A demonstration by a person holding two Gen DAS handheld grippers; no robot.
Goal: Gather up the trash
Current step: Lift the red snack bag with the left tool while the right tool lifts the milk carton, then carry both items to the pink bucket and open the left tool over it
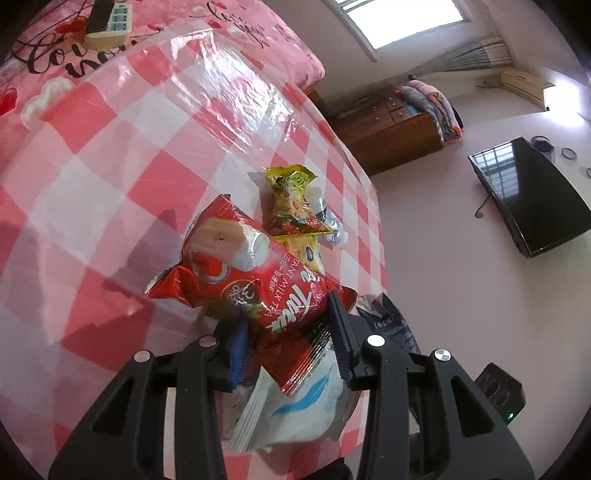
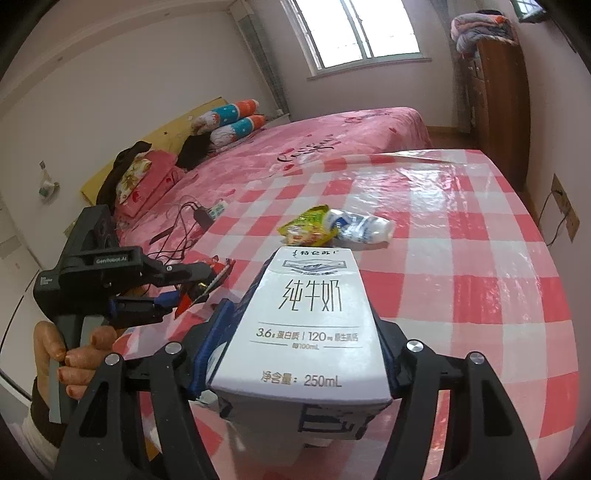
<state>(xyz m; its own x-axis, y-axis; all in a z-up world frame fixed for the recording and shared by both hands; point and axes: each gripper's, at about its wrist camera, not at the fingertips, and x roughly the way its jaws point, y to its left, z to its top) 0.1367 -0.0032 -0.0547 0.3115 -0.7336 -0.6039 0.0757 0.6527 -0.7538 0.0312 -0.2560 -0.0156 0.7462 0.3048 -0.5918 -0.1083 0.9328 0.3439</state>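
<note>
Left wrist view: the left gripper [image 1: 291, 332] is seen at the bottom centre of the frame, its blue-padded jaws closed on a red milk tea packet [image 1: 258, 280]. The packet is held by its lower end and is stretched up and to the left over the checked tablecloth [image 1: 110, 177]. A white and blue wrapper [image 1: 295, 410] is seen just under the packet, between the gripper's arms; whether it is clamped too cannot be told. Above the red packet, near the middle of the frame, a yellow snack wrapper [image 1: 295, 206] lies on the cloth, and a crushed plastic bottle [image 1: 328, 218] is touching its right side. A power strip [image 1: 109, 26] is seen on the pink bedspread [image 1: 229, 22] at the upper left.

Right wrist view: the right gripper [image 2: 295, 354] is closed on a white milk carton [image 2: 306, 325], which fills the lower centre of the frame and is gripped by its two sides. At the left of the frame the left gripper [image 2: 192, 291] is held by a hand [image 2: 79, 354], with the red milk tea packet [image 2: 207, 286] pinched at its tip. Beyond the carton, at the centre, the yellow snack wrapper [image 2: 308, 225] and the crushed plastic bottle [image 2: 362, 225] lie side by side, touching, on the checked tablecloth [image 2: 480, 258].
</note>
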